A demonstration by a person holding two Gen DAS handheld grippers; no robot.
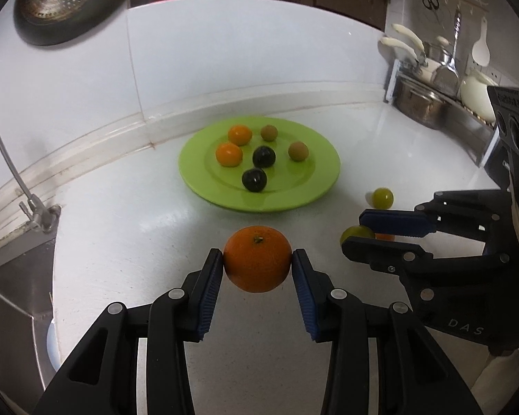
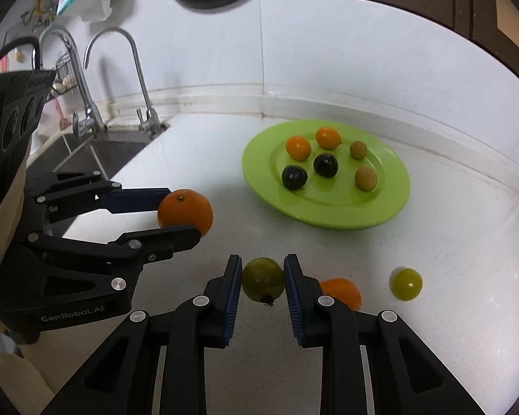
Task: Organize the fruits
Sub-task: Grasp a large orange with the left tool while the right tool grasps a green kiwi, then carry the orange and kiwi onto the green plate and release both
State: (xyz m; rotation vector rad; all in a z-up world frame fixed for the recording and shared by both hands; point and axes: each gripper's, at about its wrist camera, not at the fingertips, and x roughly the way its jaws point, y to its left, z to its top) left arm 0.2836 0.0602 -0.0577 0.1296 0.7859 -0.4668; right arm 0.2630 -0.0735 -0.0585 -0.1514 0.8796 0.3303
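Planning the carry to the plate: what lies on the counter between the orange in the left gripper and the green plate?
Nothing: in the left wrist view the white counter is bare between the orange held by the left gripper and the green plate.

The glossy white stone-like bench (image 1: 128, 242) mirrors a smooth, shiny lime-green plate (image 1: 315, 186); the dimpled orange mandarin (image 1: 257, 263) looks matt.
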